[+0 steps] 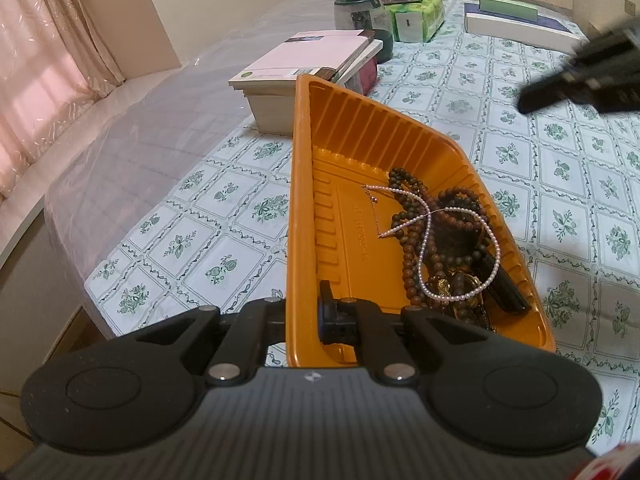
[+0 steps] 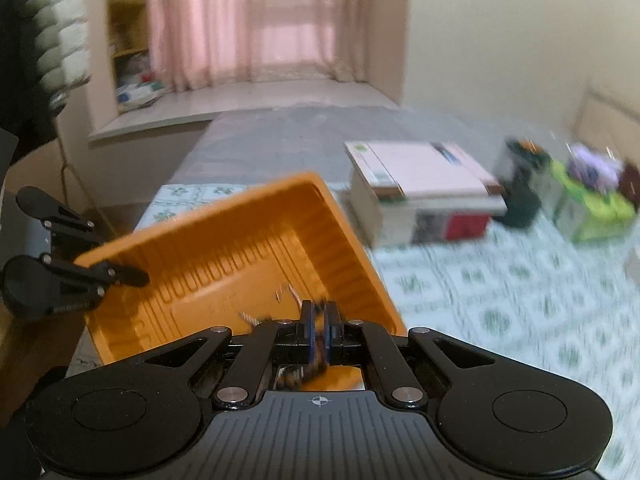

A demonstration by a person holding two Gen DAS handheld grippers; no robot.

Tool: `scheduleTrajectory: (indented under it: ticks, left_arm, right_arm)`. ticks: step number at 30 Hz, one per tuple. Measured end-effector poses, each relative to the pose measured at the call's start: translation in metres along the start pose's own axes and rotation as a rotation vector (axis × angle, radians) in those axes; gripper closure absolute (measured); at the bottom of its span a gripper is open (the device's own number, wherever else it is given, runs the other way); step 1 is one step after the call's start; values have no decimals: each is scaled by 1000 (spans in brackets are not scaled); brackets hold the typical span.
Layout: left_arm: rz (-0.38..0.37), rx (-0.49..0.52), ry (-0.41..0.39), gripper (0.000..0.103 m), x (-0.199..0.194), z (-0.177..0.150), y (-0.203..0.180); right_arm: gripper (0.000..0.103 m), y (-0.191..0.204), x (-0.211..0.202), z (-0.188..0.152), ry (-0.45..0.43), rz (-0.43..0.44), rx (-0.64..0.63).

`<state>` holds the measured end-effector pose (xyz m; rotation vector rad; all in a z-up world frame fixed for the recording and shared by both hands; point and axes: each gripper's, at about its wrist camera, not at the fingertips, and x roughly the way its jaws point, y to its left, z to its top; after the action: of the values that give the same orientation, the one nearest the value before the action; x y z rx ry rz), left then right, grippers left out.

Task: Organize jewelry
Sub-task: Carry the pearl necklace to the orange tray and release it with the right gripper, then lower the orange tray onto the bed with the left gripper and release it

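Left wrist view: left gripper (image 1: 303, 318) clamped on the near wall of an orange tray (image 1: 340, 140), one finger outside, one inside; the tray is tilted, its far end raised. Contents gathered at the lower right corner: brown bead strands (image 1: 410, 236), a pearl necklace (image 1: 424, 248), a fine chain (image 1: 370, 204), small gold pieces, a dark oblong item, unidentified. Right gripper (image 1: 584, 76) enters at upper right, blurred. Books (image 1: 308, 60), tissue packs (image 1: 416, 16) and a dark jar (image 1: 358, 10) stand beyond on the patterned tablecloth (image 1: 560, 200). Right wrist view: blurred; right gripper (image 2: 319, 334) with fingers close together, something brown and beaded between them, apparently gripped, over the tray (image 2: 224, 264); left gripper (image 2: 132, 276) on the tray's far rim. Progress, judged: jewelry collected in the tray but tangled in one heap; separating and arranging remains
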<state>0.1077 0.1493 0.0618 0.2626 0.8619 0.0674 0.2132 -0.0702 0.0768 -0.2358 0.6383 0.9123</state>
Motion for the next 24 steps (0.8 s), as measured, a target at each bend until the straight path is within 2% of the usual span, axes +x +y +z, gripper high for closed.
scheduleTrajectory:
  ticks: [1,2,3,4,12,24]
  left_arm:
    - [-1,-1,0,97,0,0,0]
    - [-2,-3,-1,97,0,-1,1]
    - [-3,-4,-1,97,1,-1,1]
    - [-5,-7,-2,97,1,-2,2]
    - [-23,-36,-5,98,4,-6,9]
    - [-117,-169,-13,97,15,-23,37]
  right_arm:
    - [82,-3,-3,-6,4,-6,30]
    - [58,-6,-6,-15,7,-10,66]
    - [41,-9,-10,-23,5,-15,99]
    - [38,-11,-15,-31,-5,-23,130]
    - [38,-21,-42,-88,9,-49,357]
    - [38,-14,-67,-136,71,-127,453]
